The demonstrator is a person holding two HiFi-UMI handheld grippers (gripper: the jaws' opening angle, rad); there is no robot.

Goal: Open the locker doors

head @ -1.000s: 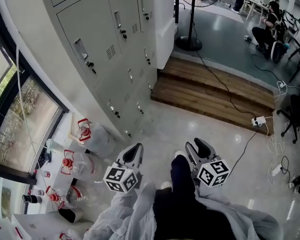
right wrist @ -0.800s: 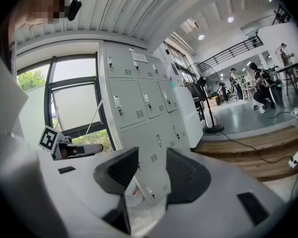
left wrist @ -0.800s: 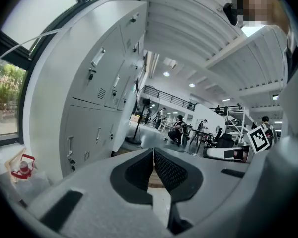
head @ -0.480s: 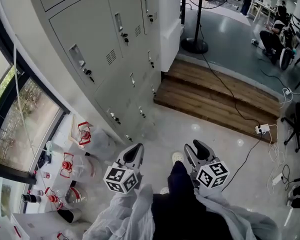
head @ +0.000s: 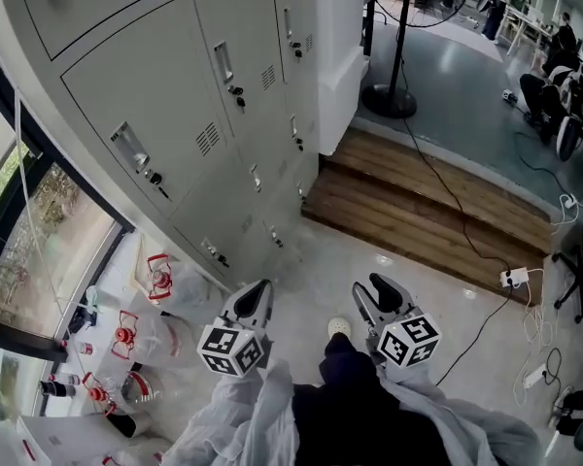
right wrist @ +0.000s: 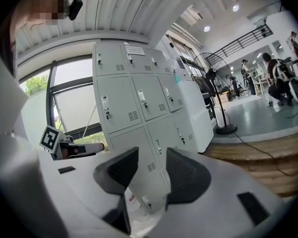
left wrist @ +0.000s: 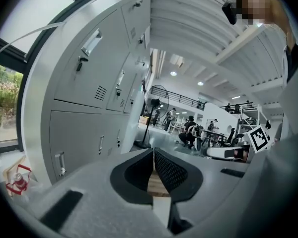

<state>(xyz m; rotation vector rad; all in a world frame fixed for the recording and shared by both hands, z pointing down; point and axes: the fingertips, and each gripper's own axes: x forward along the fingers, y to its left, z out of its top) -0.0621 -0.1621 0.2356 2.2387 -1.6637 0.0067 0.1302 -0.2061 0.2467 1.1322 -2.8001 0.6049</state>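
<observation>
Glossy pale floor (head: pixel 437 289) filled the lower middle of the head view, with a low brown wooden step (head: pixel 418 202) at centre right and a black cable (head: pixel 437 187) trailing across it to a white power strip (head: pixel 510 278). A tall bank of pale grey metal lockers (head: pixel 175 115) rose along the upper left of the frame, every visible door shut, with keys hanging in some of the locks; it also showed in the left claw view (left wrist: pixel 84 83) and the right claw view (right wrist: pixel 134 103). Beside the lockers, at the upper middle, stood a black pedestal fan (head: pixel 389 95). At lower left, under a dark-framed window (head: pixel 29 250), lay clear plastic bags of red-and-white items (head: pixel 155 270). The left claw (head: pixel 257 289) hung at bottom centre, well apart from the lockers, its jaws drawn narrow to a thin slit with nothing between them (left wrist: pixel 153 155). The right claw (head: pixel 371 291) hung beside it, jaws wide and holding nothing (right wrist: pixel 151 165), with a lower locker door showing through the gap. Between the two claws a pale shoe (head: pixel 338 327) rested on the floor.
</observation>
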